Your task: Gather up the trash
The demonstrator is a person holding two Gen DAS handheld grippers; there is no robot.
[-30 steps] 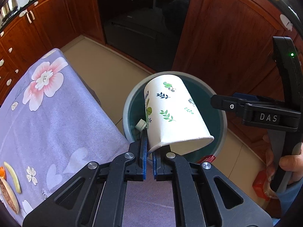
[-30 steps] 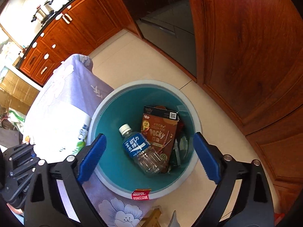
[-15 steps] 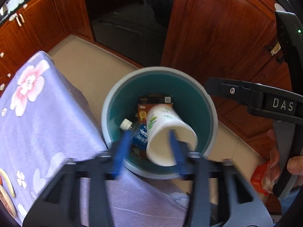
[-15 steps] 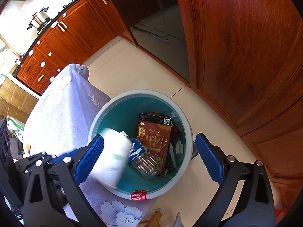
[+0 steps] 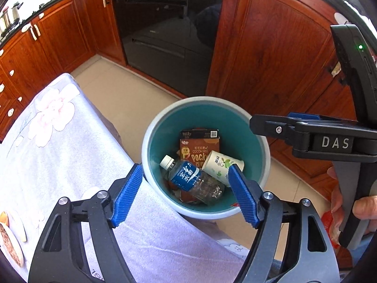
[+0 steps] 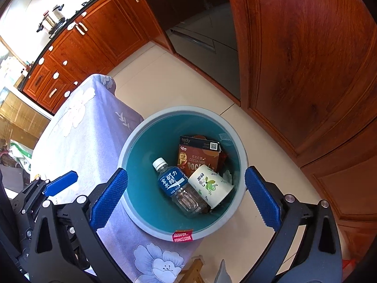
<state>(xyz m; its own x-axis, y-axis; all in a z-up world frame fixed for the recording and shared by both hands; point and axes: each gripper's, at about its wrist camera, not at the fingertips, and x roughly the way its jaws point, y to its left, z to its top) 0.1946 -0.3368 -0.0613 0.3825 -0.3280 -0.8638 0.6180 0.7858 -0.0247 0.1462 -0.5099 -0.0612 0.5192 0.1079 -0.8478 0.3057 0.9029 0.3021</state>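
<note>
**A:** So where's the paper cup (image 6: 211,187)?

**B:** Down in the teal bin (image 6: 141,224), lying on its side against the water bottle (image 6: 175,184), on top of the Pocky box (image 6: 199,156).

**A:** And the left gripper (image 5: 185,192)?

**B:** Above the bin's near rim, jaws just opening, nothing between them. The right gripper (image 6: 186,198) is spread wide and empty too. There are scraps under the box, I think wrappers.

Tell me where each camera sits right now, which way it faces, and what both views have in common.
Left wrist: on the left gripper, angled down at the bin beside the clothed table; open blue pads, plus a hand holding the right gripper.
Right wrist: on the right gripper, angled down over the bin; open pads, the left gripper beside it.
Shared: bin, bottle, Pocky box, paper cup, table, cabinets.
</note>
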